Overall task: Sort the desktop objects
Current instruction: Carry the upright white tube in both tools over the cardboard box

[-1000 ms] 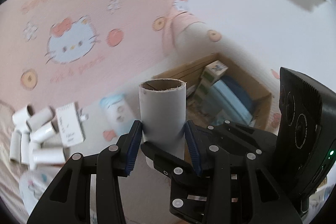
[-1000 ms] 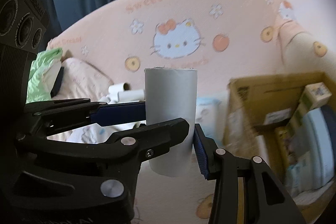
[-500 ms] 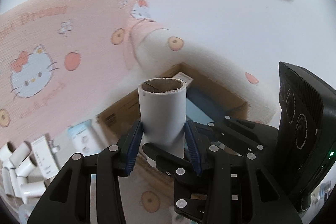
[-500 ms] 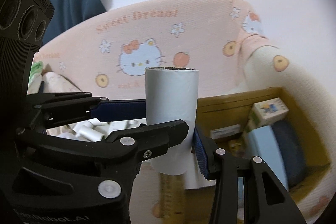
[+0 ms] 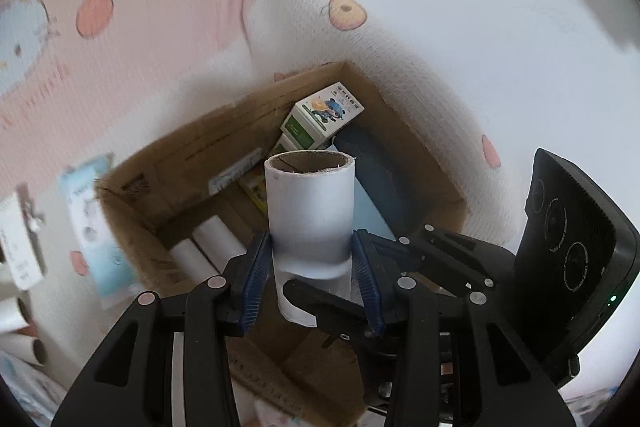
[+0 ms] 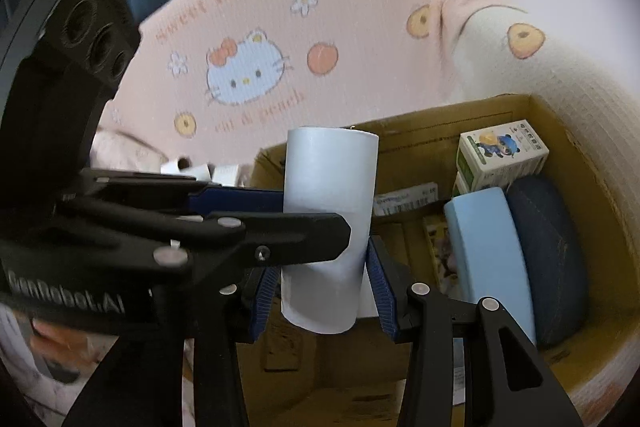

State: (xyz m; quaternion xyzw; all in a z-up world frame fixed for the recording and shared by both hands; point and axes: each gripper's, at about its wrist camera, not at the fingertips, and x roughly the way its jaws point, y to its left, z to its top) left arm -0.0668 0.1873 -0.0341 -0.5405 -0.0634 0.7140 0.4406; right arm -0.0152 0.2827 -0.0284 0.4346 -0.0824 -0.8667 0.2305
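A white cardboard tube (image 5: 310, 219) stands upright between both grippers. My left gripper (image 5: 312, 259) is shut on the tube near its lower end. My right gripper (image 6: 320, 291) is also shut on the same tube (image 6: 328, 227), crossing the left one at a right angle. The tube hangs over the near edge of an open brown cardboard box (image 5: 168, 155), also seen in the right wrist view (image 6: 592, 171). Two white tubes (image 5: 208, 251) lie in the box's near corner.
In the box are a small printed carton (image 6: 502, 155), a light blue case (image 6: 488, 259) and a dark blue pouch (image 6: 552, 251). More white tubes (image 5: 16, 331) and a blue tissue pack (image 5: 92, 223) lie on the pink Hello Kitty sheet (image 6: 260, 39) to the left.
Both grippers carried the tube to the right, from above the sheet to over the box. The box now fills the view below the tube. The grip on the tube is unchanged.
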